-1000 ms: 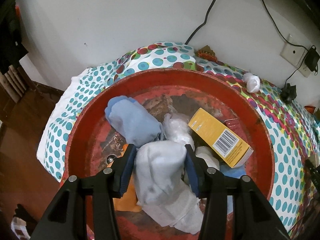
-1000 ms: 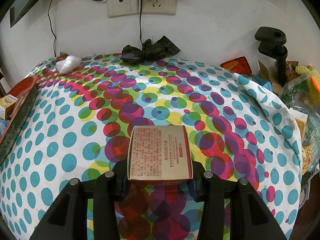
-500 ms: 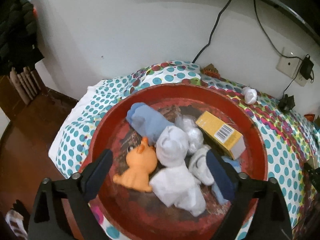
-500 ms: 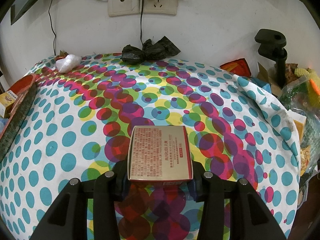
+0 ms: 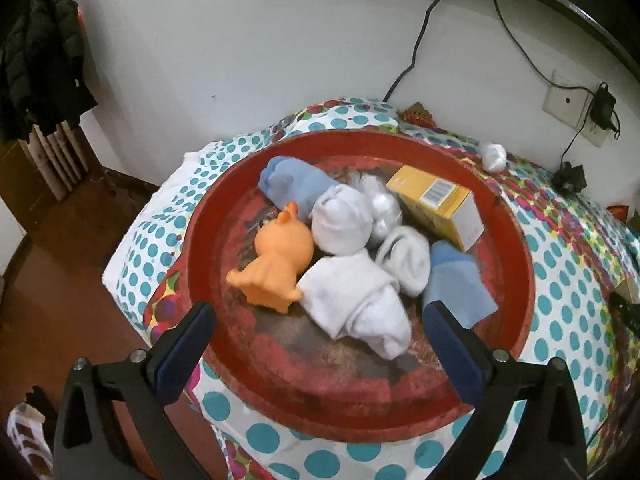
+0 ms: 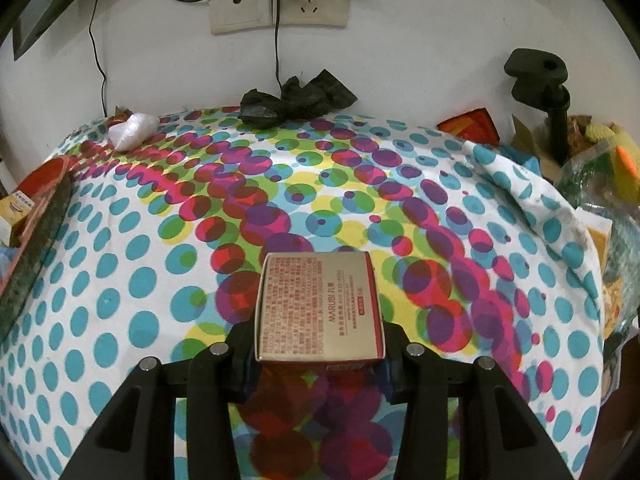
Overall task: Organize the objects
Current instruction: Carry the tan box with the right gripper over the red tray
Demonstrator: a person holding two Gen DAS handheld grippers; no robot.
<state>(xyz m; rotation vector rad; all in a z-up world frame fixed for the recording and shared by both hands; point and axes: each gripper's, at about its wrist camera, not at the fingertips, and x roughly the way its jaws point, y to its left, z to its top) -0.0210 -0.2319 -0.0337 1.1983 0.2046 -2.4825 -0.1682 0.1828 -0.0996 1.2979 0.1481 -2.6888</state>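
In the left wrist view a round red tray (image 5: 516, 240) lies on the dotted cloth. It holds an orange toy duck (image 5: 276, 264), white rolled socks (image 5: 356, 300), blue socks (image 5: 292, 184), a blue cloth (image 5: 456, 284) and a yellow box (image 5: 436, 200). My left gripper (image 5: 320, 324) is open and empty above the tray's near rim. In the right wrist view my right gripper (image 6: 318, 354) is shut on a beige and red box (image 6: 318, 304), held over the cloth.
The red tray's edge (image 6: 36, 216) shows at the far left of the right wrist view. A white plastic wad (image 6: 134, 130) and a black bag (image 6: 296, 98) lie by the wall. A black clamp (image 6: 538, 92) and cluttered bags (image 6: 600, 168) stand at the right. Cables hang from wall sockets (image 6: 280, 8).
My left gripper has let go of the white sock, opened wide and pulled back and up from the tray. The right gripper has stayed put with its box.
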